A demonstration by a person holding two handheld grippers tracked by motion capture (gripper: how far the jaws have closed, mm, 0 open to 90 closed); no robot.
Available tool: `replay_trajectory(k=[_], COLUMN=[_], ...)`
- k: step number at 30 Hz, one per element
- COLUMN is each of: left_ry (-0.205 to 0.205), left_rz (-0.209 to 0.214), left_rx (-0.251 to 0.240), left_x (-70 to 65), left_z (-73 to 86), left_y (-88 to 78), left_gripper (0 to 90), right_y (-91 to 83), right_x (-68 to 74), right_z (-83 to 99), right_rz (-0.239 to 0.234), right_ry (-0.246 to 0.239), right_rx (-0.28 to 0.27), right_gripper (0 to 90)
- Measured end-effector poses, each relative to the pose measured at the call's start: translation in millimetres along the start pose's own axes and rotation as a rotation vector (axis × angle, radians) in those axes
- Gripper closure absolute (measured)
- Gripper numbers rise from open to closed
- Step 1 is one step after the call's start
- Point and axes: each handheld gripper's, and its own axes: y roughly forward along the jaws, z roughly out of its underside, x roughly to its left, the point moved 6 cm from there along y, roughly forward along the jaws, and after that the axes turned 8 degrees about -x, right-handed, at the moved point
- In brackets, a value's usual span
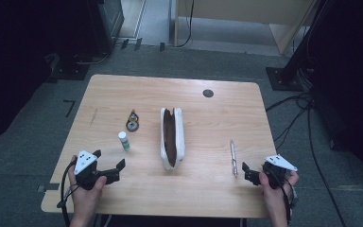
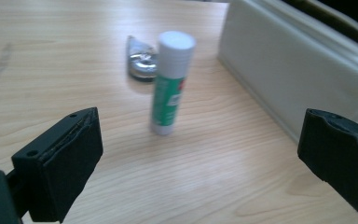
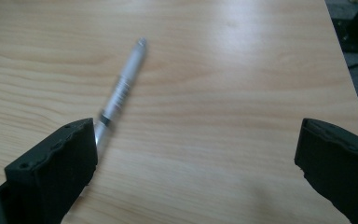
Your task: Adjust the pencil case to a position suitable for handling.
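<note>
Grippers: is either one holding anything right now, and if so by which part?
Nothing is held. The left gripper is open short of the glue stick, which stands upright on the table. The right gripper is open beside the pen, not gripping it.

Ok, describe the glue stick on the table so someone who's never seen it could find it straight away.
Start at the long white pencil case lying open mid-table. Just left of it stands the glue stick, upright. Its green body and white cap set it apart from the flat metal piece behind it.
</note>
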Motion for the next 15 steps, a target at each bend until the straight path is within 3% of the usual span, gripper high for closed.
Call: replay_trajectory(k=[1,4,9,11,12,15], left_ry=[-0.001,-0.007,-0.026,-0.024,-0.025,-0.009], left_rz=[-0.016,-0.021,-0.008,-0.005,-0.004,0.001], left_rx=[0.009,0.019,0.025,0.024,0.026,0.03], left_x=[6.2,10.5,14.4,13.9,13.5,11.5], left_z=[3.6,6.4,7.8,7.0,6.7,6.0], left_y=[5.6,12.6,28.4,34.2,37.2,46.8], left_gripper=[0.0,0.0,0.0,0.0,0.0,0.0], right_y=[2.9,6.6,9.1,9.8,10.7,10.8], right_x=[-8.2,-13.6,-14.9,-15.0,-16.0,-14.9], right_z=[7.5,12.7,13.3,14.6,16.2,17.0], right_rz=[0.015,0.011,0.039,0.034,0.053,0.06], right_ry=[0.014,0.034,-0.003,0.004,-0.001,-0.022], right_rx=[0.009,0.027,0.051,0.071,0.094,0.1], right_gripper=[0.0,2.1,2.9,3.0,2.8,2.9])
